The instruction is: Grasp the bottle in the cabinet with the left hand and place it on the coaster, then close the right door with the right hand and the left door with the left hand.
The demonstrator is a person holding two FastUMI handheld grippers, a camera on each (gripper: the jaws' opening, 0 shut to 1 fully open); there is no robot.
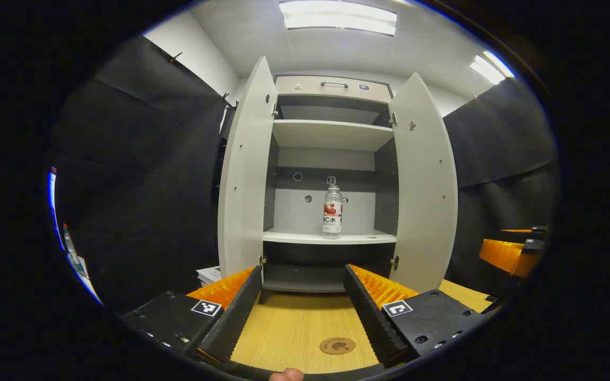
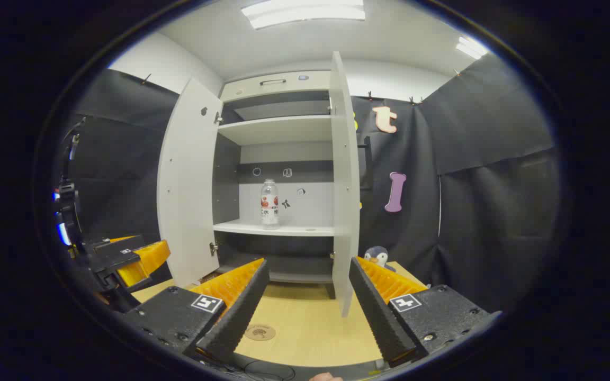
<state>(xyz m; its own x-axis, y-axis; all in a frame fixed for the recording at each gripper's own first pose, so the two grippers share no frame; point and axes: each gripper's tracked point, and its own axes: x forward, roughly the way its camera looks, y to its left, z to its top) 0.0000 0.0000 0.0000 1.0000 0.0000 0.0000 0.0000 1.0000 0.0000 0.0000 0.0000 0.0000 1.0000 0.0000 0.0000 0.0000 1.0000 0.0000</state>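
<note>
The bottle (image 1: 332, 212) stands upright near the shelf's (image 1: 294, 237) front edge; probably light, smooth plastic, best taken at mid-body. Both the left gripper (image 1: 302, 307) and the right gripper (image 2: 309, 301) are open and empty.

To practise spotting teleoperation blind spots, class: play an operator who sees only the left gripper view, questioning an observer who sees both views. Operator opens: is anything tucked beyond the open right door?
Observer: Yes. A plush penguin sits on the table, just right of the right door.
Operator: Is the right gripper set up for that door?
Observer: The right gripper is open with nothing between its fingers, and the door's edge stands almost straight ahead of it.
</note>
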